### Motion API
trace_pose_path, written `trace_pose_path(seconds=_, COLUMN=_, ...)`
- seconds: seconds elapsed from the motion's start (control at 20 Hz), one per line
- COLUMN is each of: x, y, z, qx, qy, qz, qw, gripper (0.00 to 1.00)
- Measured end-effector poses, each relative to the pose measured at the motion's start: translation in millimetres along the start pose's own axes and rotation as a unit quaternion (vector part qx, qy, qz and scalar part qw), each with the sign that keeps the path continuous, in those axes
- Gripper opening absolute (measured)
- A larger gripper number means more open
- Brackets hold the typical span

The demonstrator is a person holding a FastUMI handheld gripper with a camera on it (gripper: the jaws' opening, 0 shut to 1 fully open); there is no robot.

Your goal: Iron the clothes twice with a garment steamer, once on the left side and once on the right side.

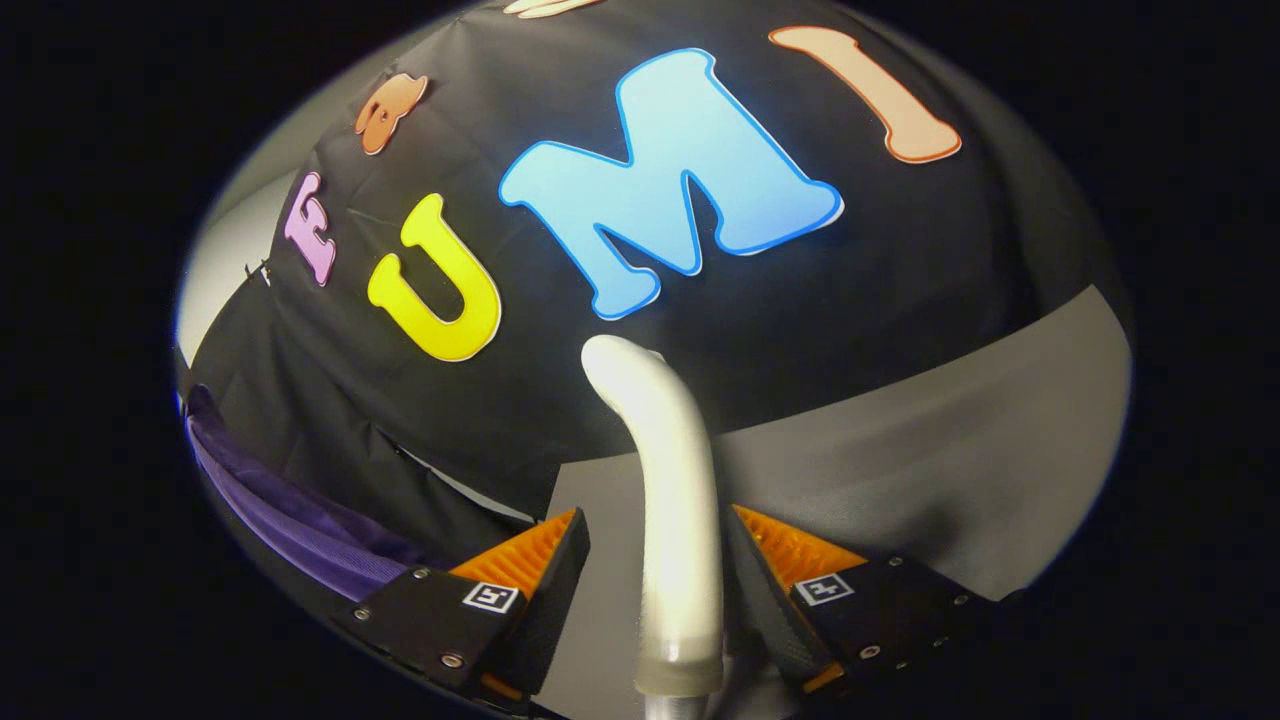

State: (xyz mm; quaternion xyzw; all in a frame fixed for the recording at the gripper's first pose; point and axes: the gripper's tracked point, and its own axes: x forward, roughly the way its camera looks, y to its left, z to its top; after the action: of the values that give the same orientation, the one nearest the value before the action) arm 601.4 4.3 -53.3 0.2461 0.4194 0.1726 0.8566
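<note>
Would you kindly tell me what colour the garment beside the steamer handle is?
Purple; the garment shows best in the gripper view, beside the hand-held gripper straddling the white steamer handle.

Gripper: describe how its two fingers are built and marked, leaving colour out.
The gripper has two wedge-shaped fingers that taper forward. Their inner pads are ribbed with fine ridges. Each finger carries a small square fiducial tag on top, and round screw heads show on the housings behind.

The steamer (668,500) standing between the 2 fingers of the gripper (655,560) is pearly off-white, with a clear, greyish collar at its base. The clothes (300,520) beside the fingers are deep purple. The table (950,470) beyond is plain matte grey. The wall cloth (900,260) is black.
</note>
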Motion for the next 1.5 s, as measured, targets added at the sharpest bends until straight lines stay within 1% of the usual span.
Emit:
trace_pose_path(seconds=0.05, x=1.5, y=0.3, z=-0.9, qx=0.006, qy=0.006, qz=0.007, qw=1.0, gripper=0.82)
trace_pose_path(seconds=0.1, x=3.0, y=-1.1, z=-2.2, qx=0.014, qy=0.011, qz=0.008, qw=1.0, gripper=0.76)
trace_pose_path(seconds=0.15, x=5.8, y=-4.3, z=-1.7, qx=0.025, qy=0.015, qz=0.007, qw=1.0, gripper=0.73)
trace_pose_path(seconds=0.2, x=8.2, y=-7.1, z=-4.3, qx=0.038, qy=0.023, qz=0.003, qw=0.999, gripper=0.67)
trace_pose_path(seconds=0.25, x=8.5, y=-7.1, z=-6.5, qx=0.049, qy=0.031, qz=0.01, qw=0.998, gripper=0.64)
trace_pose_path(seconds=0.4, x=7.7, y=-7.8, z=-10.1, qx=0.081, qy=0.04, qz=0.029, qw=0.996, gripper=0.41)
trace_pose_path(seconds=0.45, x=7.2, y=-7.9, z=-9.1, qx=0.085, qy=0.038, qz=0.033, qw=0.995, gripper=0.39)
trace_pose_path(seconds=0.5, x=6.0, y=-7.9, z=-9.4, qx=0.09, qy=0.038, qz=0.037, qw=0.995, gripper=0.38)
trace_pose_path(seconds=0.6, x=3.4, y=-6.6, z=-7.5, qx=0.095, qy=0.034, qz=0.04, qw=0.994, gripper=0.38)
trace_pose_path(seconds=0.65, x=-0.5, y=-6.9, z=-6.1, qx=0.087, qy=0.024, qz=0.032, qw=0.995, gripper=0.38)
trace_pose_path(seconds=0.7, x=-4.8, y=-7.8, z=-7.2, qx=0.069, qy=0.012, qz=0.019, qw=0.997, gripper=0.36)
trace_pose_path(seconds=0.75, x=-13.2, y=-4.3, z=-7.1, qx=0.05, qy=-0.004, qz=0.016, qw=0.999, gripper=0.35)
trace_pose_path(seconds=0.85, x=-35.9, y=14.5, z=-10.9, qx=0.021, qy=-0.034, qz=0.028, qw=0.999, gripper=0.34)
trace_pose_path(seconds=0.95, x=-51.6, y=23.7, z=-23.5, qx=-0.019, qy=-0.057, qz=0.021, qw=0.998, gripper=0.35)
trace_pose_path(seconds=1.05, x=-68.7, y=28.6, z=-34.0, qx=-0.041, qy=-0.086, qz=0.008, qw=0.995, gripper=0.35)
trace_pose_path(seconds=1.2, x=-99.7, y=48.2, z=-54.6, qx=-0.039, qy=-0.123, qz=0.02, qw=0.991, gripper=0.35)
trace_pose_path(seconds=1.3, x=-120.1, y=59.1, z=-70.9, qx=-0.046, qy=-0.141, qz=0.018, qw=0.989, gripper=0.35)
trace_pose_path(seconds=1.5, x=-158.7, y=90.9, z=-104.4, qx=-0.088, qy=-0.19, qz=0.014, qw=0.978, gripper=0.35)
